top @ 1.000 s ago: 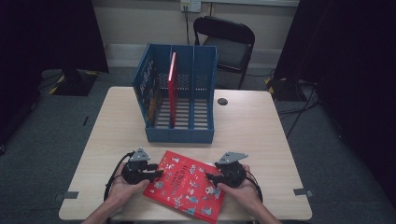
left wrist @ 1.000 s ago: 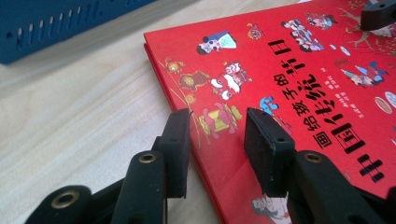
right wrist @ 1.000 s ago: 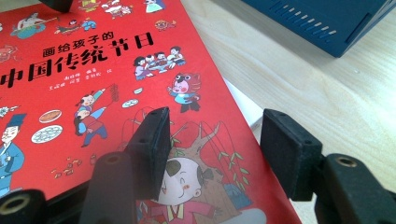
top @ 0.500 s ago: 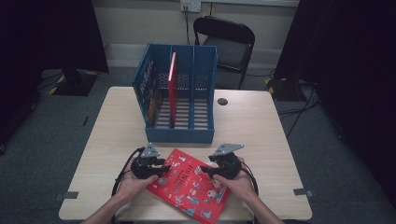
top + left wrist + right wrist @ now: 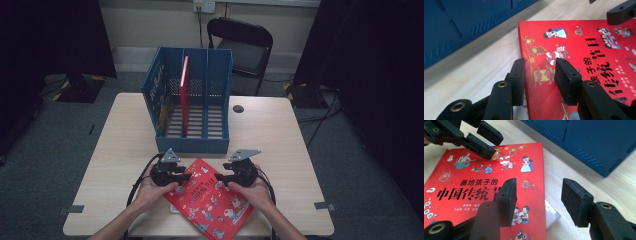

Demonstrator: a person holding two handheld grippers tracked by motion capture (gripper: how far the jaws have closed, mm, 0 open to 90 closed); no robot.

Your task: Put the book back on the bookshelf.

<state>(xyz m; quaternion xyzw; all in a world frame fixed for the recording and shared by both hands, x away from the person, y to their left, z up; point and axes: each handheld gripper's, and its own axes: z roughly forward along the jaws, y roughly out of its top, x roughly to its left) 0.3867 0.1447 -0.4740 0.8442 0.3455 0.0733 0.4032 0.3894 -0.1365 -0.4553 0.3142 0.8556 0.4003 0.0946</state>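
Observation:
A red picture book (image 5: 210,200) lies flat and askew on the table near its front edge. My left gripper (image 5: 183,176) is at the book's upper left edge and is open; in the left gripper view (image 5: 540,72) its jaws straddle that edge of the book (image 5: 584,45) without pinching it. My right gripper (image 5: 223,178) faces it from the upper right edge, also open. In the right gripper view (image 5: 537,200) one jaw hangs over the cover (image 5: 474,182) and the other over bare table. The left gripper (image 5: 481,137) shows beyond the book there.
Just behind the book stands a blue slotted rack (image 5: 192,145), with a red book (image 5: 184,95) upright in it and a colourful one (image 5: 159,102) against its left wall. A pale flat thing (image 5: 552,213) pokes out from under the book. A small dark disc (image 5: 238,108) lies to the rack's right.
The two grippers have drawn closer together, the left one sliding right along the table. The book between them has turned somewhat.

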